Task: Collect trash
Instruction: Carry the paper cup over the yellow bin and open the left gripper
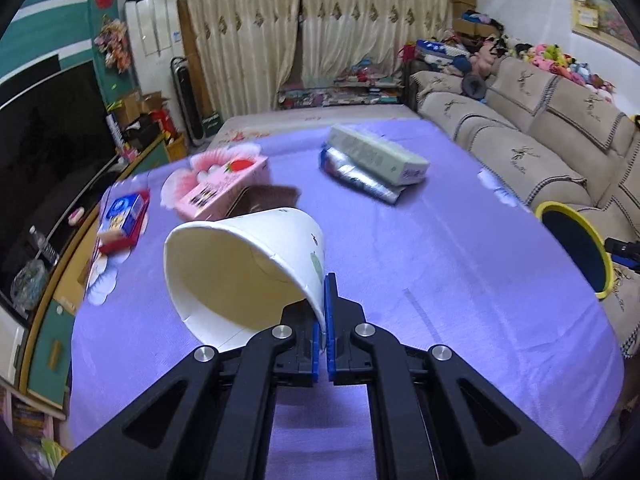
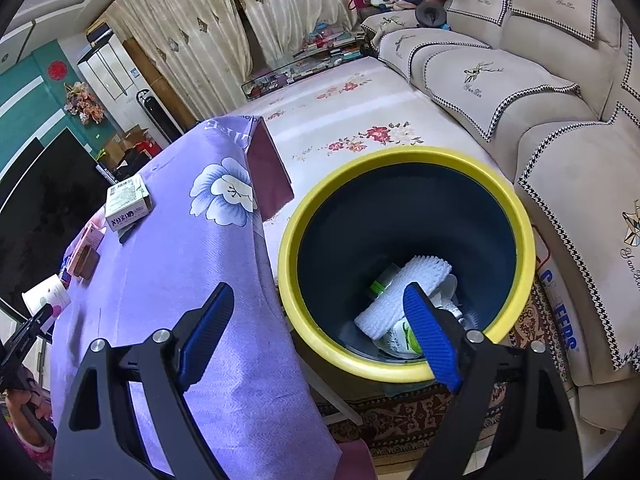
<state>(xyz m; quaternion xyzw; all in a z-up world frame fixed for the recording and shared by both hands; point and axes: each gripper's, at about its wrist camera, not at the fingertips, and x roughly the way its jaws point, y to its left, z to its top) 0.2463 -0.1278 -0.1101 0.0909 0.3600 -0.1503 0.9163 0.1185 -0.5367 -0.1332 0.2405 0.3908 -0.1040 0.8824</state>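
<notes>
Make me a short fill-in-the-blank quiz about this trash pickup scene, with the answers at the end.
1. The left gripper is shut on the rim of a white paper ____.
2. The right gripper has its jaws ____.
3. The bin has a ____ rim.
4. The tablecloth is mostly ____.

Answers: cup; open; yellow; purple
</notes>
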